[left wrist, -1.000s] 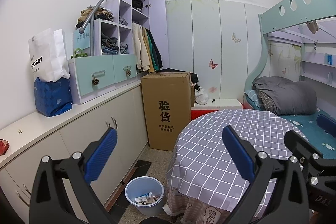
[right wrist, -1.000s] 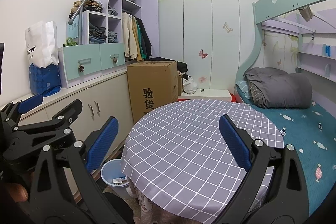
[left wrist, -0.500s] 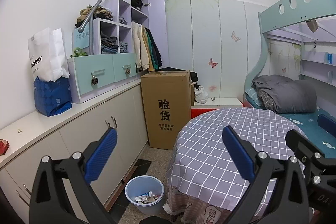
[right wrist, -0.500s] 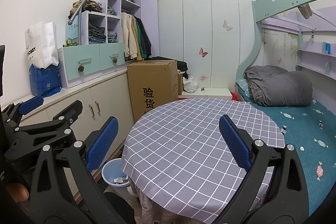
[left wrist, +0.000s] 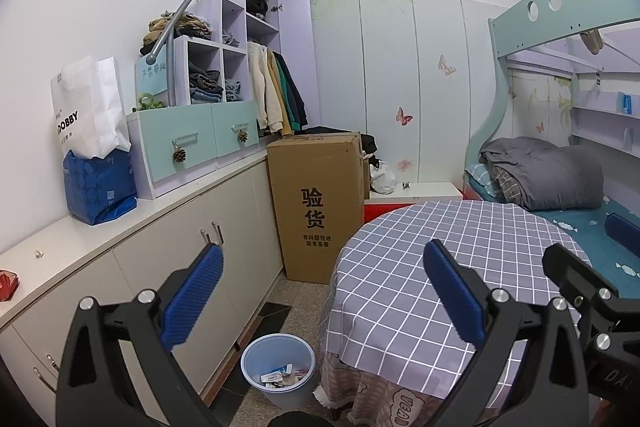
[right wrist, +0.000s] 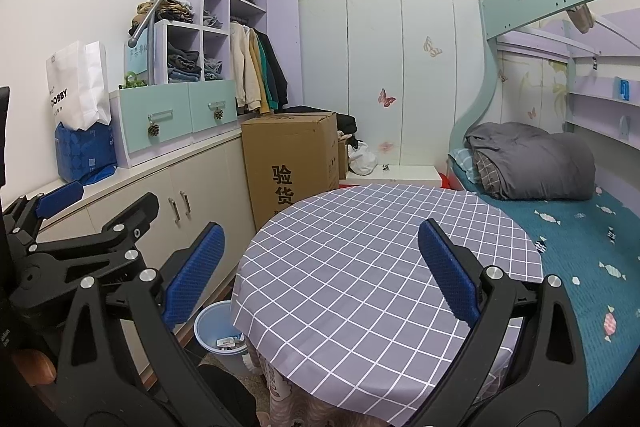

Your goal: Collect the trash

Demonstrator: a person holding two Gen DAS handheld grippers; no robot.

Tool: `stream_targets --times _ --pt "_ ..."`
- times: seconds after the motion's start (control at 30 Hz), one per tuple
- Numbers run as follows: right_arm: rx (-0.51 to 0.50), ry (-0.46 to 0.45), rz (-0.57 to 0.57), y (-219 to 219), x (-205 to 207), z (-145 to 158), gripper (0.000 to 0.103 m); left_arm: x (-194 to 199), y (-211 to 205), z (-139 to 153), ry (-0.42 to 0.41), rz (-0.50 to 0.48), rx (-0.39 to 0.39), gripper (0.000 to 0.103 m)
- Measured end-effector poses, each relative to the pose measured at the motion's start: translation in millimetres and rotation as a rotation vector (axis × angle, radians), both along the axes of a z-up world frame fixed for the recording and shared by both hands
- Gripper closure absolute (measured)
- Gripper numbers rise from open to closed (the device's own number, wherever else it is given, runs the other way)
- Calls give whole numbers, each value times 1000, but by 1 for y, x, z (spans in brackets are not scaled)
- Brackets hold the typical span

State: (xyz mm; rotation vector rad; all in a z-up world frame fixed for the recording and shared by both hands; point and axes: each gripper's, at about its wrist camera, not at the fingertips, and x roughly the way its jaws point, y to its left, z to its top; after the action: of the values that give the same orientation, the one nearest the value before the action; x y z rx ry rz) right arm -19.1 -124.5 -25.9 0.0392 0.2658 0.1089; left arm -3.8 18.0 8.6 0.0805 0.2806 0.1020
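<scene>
A light blue waste bin (left wrist: 278, 371) stands on the floor beside the round table, with several scraps of trash (left wrist: 282, 375) inside; the right wrist view shows the bin (right wrist: 214, 329) partly hidden by the table edge. My left gripper (left wrist: 322, 293) is open and holds nothing, raised above the bin and the table's left edge. Over the checked tablecloth (right wrist: 372, 267) my right gripper (right wrist: 322, 271) stands open, also with nothing in it. The left gripper's black frame (right wrist: 80, 239) shows at the left of the right wrist view.
A long low cabinet (left wrist: 160, 255) runs along the left wall, with a white paper bag (left wrist: 86, 107) and a blue pack (left wrist: 100, 187) on it. A tall cardboard box (left wrist: 316, 203) stands behind the table. A bunk bed (right wrist: 560, 227) with a grey duvet fills the right side.
Both views have risen and shifted slightly; the bin and table sit a little lower in frame. Both grippers stay open with nothing in them.
</scene>
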Motion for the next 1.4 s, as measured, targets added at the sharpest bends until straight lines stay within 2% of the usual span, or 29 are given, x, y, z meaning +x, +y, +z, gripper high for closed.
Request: stream_targets --times 1.4 --pt "2 25 22 12 3 -4 8 1 5 -2 2 5 -7 5"
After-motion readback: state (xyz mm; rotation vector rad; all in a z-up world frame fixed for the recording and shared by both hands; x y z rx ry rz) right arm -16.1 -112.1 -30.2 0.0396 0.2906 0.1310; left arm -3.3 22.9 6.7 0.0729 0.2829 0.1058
